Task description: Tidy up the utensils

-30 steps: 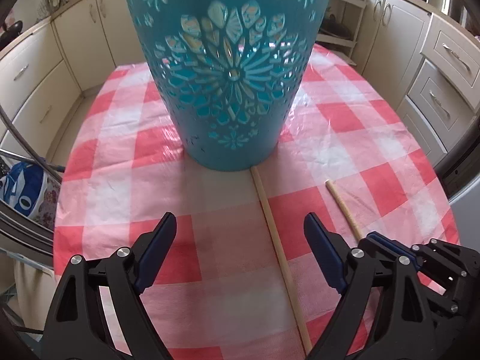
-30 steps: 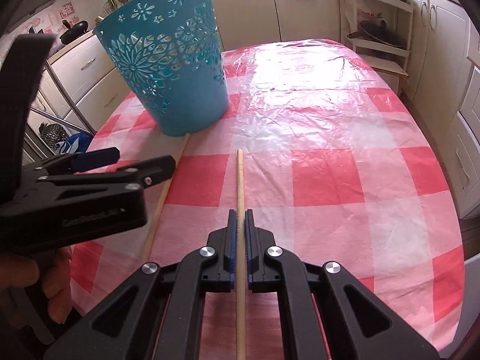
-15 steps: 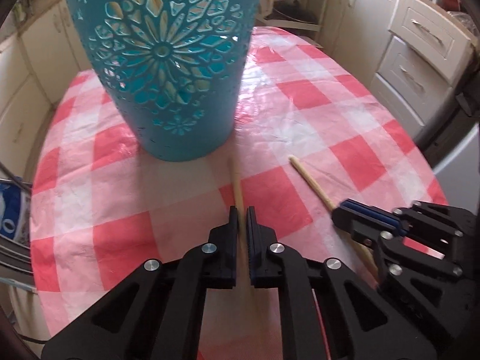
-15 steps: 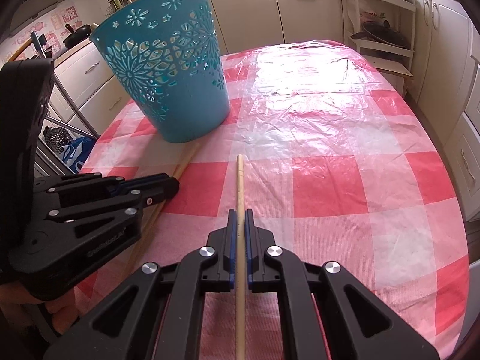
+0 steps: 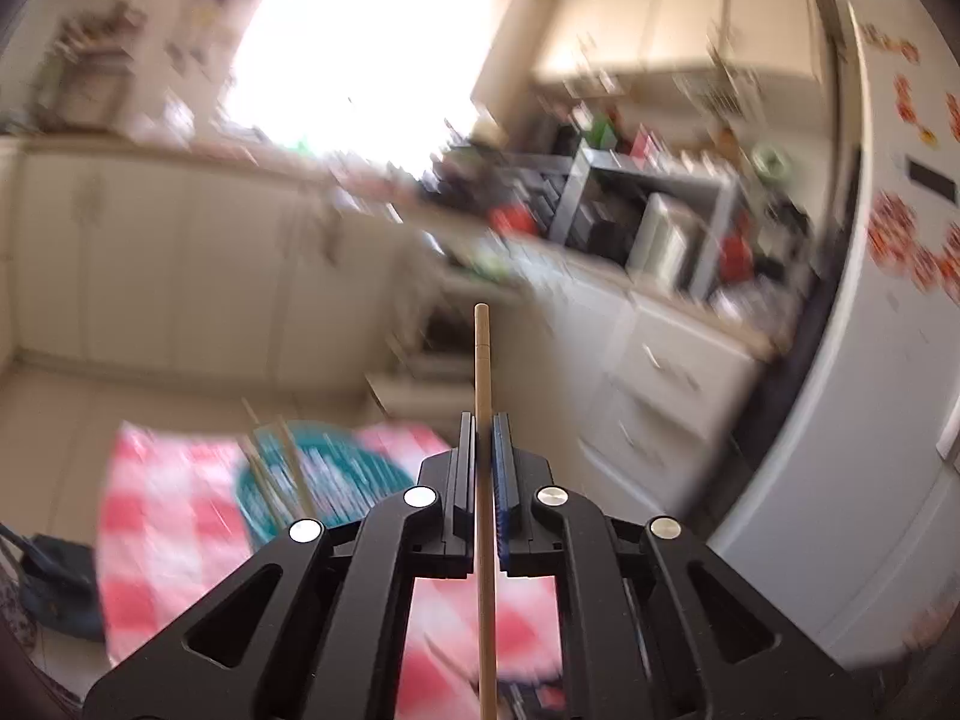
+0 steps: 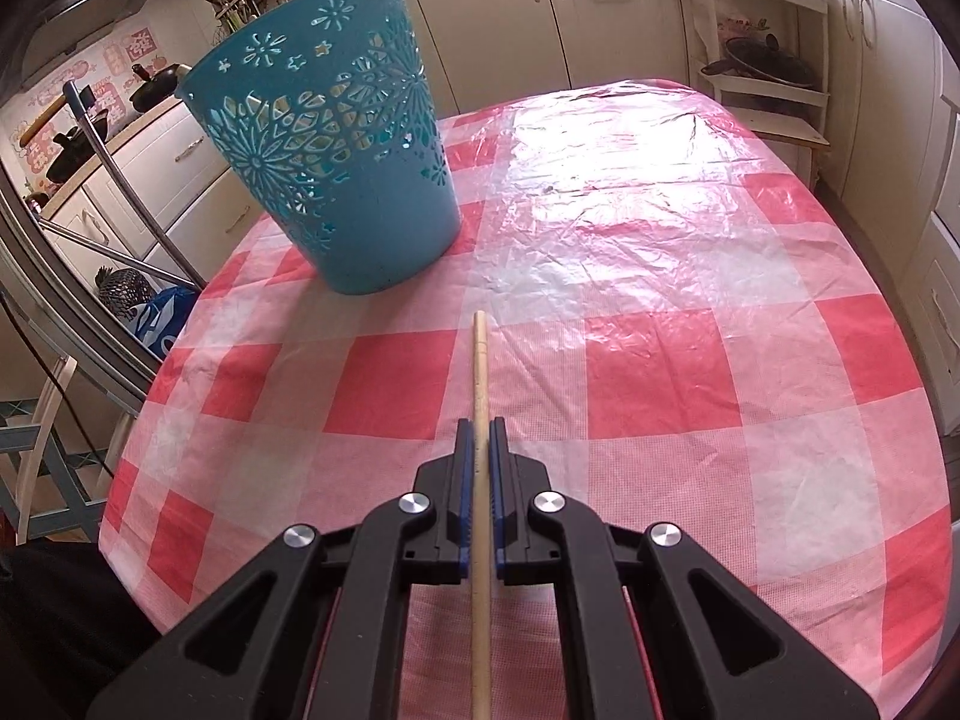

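Observation:
My left gripper (image 5: 482,426) is shut on a thin wooden stick (image 5: 482,360), held high and almost level; the stick juts forward past the tips. Below it, blurred, lies the teal basket (image 5: 324,480) with several wooden sticks (image 5: 282,474) standing in it. In the right wrist view my right gripper (image 6: 479,432) is shut on another wooden stick (image 6: 479,360), low over the checked tablecloth (image 6: 660,360). The teal cut-out basket (image 6: 342,180) stands upright at the far left of the table, apart from that stick's tip.
The left wrist view is motion-blurred: cream cabinets (image 5: 180,276), a cluttered counter with a shelf rack (image 5: 648,216) and a white fridge (image 5: 870,360) at the right. Around the table stand drawers (image 6: 150,180), a white shelf unit (image 6: 768,60) and a metal frame (image 6: 120,192) at the left.
The left gripper shut on the stick that lay beside the basket and swung it up off the table, high above the basket. The right gripper stayed still with its stick.

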Demonstrator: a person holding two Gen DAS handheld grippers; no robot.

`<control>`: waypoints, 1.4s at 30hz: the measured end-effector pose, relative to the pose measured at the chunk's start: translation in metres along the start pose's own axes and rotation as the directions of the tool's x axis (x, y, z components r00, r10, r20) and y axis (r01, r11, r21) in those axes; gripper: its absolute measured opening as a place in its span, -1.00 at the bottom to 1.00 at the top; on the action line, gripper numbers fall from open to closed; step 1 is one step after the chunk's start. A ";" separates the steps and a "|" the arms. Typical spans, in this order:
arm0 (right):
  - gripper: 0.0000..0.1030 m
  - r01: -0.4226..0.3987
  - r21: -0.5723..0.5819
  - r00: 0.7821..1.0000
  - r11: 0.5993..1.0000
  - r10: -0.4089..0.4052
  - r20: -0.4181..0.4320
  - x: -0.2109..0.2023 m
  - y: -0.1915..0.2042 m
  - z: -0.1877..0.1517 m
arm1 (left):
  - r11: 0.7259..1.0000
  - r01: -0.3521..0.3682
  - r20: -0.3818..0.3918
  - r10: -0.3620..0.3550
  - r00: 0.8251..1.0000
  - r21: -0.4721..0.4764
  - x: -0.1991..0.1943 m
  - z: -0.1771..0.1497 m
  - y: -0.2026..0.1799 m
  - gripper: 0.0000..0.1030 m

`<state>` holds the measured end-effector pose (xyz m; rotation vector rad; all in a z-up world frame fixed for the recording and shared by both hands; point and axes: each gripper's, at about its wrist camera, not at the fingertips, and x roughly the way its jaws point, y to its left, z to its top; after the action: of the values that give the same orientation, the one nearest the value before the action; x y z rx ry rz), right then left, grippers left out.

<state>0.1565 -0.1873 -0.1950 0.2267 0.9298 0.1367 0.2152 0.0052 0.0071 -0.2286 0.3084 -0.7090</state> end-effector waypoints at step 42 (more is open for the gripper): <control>-0.89 0.069 -0.096 0.997 0.993 -0.066 0.028 0.005 0.013 0.002 | 0.824 -0.546 -0.038 0.547 0.836 -0.153 -0.003 -0.053 0.054 0.49</control>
<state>0.1604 -0.1737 -0.1942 0.1069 0.9026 0.1158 0.2267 0.0413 -0.0587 -0.2774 0.4024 -0.1095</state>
